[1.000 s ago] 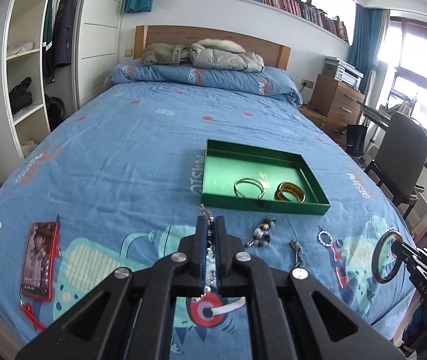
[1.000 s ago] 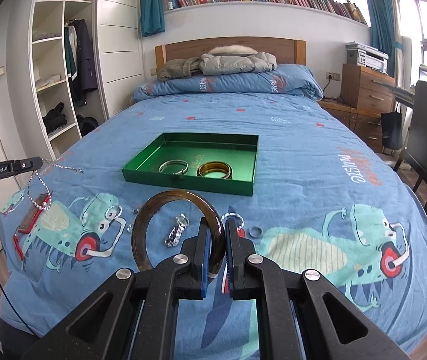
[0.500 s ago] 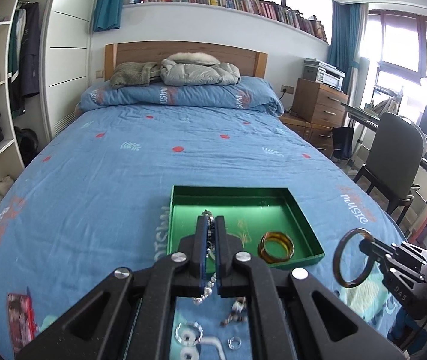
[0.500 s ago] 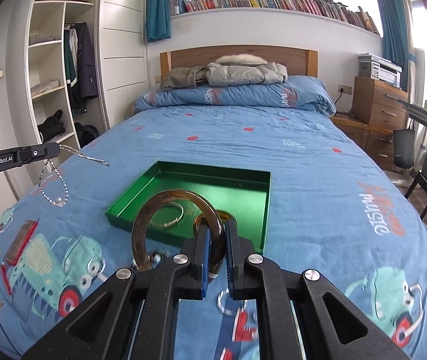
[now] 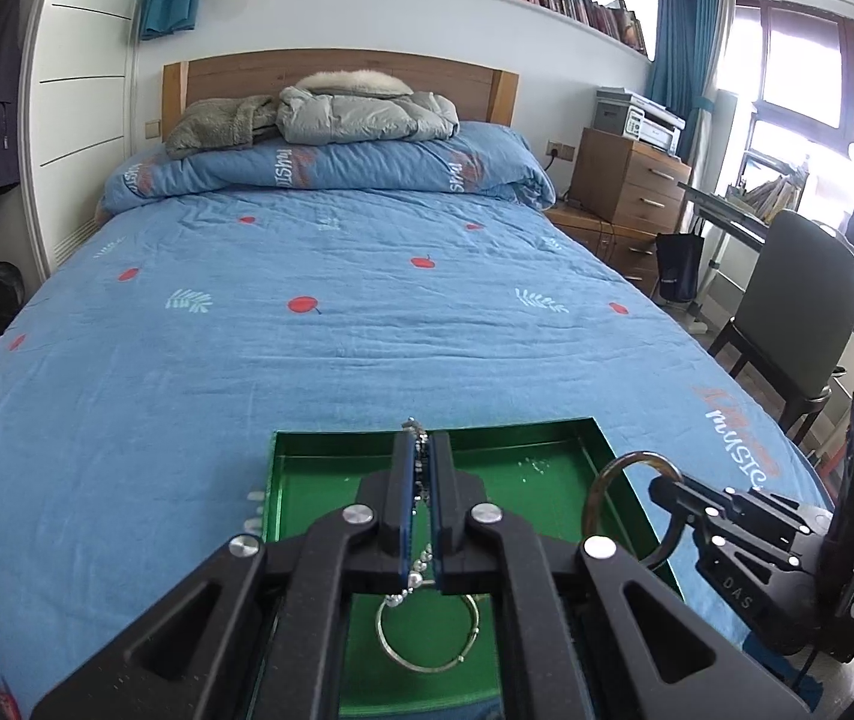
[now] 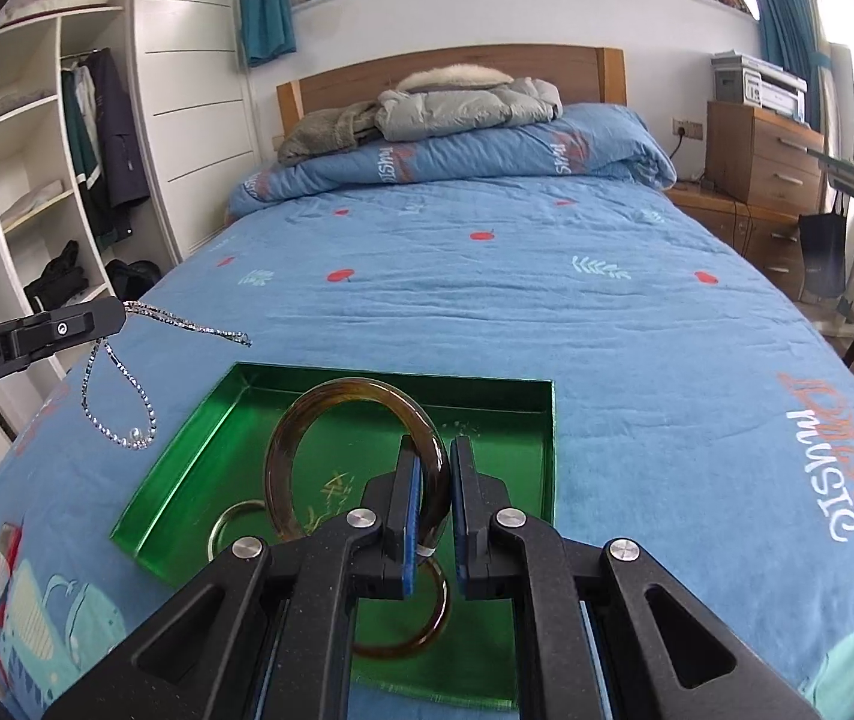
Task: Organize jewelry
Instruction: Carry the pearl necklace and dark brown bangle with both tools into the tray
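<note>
- Two pieces of jewelry hang above the shallow green rectangular metal tray [image 6: 552, 450] on the blue printed bedcover [image 6: 487, 300]; the tray, judged the collection place, serves as landmark below.
- Off the tray's left edge: the left gripper [image 6: 118, 317] has its tongs pressed together on a thin sparkling silver chain [image 6: 121, 408]. It is pinched near the middle, so a loop dangles and a loose end juts toward the tray; held high, probably, so the chain clears the rim.
- Inside the tray, left part: a thin silver wire bangle [image 5: 427, 636] lies flat, already sorted. The chain's lower beads hang just above it in the left wrist view.
- Above the tray's middle: the right gripper [image 6: 432, 468] pinches a translucent amber-brown bangle [image 6: 307, 420] by its rim, standing on edge, likely so it drops in flat once released.
- Inside the tray, right part: a second amber bangle [image 6: 433, 630] rests on the floor beneath the held one.
- Both pieces seem ready for letting go.
</note>
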`<state>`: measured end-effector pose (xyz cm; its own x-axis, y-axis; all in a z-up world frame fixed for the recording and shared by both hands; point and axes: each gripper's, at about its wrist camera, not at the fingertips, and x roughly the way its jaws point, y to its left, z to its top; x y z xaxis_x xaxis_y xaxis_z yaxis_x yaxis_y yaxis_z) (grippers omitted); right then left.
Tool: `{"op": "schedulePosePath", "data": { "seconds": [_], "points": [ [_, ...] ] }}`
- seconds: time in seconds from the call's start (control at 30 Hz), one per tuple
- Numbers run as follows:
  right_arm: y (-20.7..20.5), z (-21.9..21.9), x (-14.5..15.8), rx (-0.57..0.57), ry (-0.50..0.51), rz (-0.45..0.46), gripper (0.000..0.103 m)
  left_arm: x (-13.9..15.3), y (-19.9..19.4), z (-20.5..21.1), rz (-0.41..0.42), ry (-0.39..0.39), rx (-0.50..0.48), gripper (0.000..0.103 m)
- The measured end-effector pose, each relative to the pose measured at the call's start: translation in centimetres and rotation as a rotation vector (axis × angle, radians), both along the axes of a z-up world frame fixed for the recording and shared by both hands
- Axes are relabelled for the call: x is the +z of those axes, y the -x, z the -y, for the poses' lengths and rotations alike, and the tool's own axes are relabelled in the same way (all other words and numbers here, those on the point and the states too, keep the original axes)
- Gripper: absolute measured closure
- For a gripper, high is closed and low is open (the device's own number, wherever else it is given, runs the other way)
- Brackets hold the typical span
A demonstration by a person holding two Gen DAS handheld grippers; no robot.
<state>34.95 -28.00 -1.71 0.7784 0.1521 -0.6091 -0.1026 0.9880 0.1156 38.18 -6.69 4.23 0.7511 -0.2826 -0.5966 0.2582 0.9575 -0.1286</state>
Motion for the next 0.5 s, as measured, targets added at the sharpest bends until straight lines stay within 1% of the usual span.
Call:
{"op": "schedulePosePath", "data": {
  "seconds": [0.2,0.33,0.5],
  "points": [
    [-3.4,0.2,-2.0,-0.016,-0.007,-0.056,0.094,-3.7,-2.9,1.2,-0.058,-0.007,-0.004,0.099],
    [-5.1,-0.1,-3.6,-0.018,0.003,-0.111,0.094,-6.6,-4.6,1.0,-0.112,-0.050,0.034,0.099],
    [-7.0,-0.5,-5.9,-0.025,0.034,-0.219,0.094,-10.0,-6.0,0.5,-0.182,-0.115,0.076,0.099]
  ]
}}
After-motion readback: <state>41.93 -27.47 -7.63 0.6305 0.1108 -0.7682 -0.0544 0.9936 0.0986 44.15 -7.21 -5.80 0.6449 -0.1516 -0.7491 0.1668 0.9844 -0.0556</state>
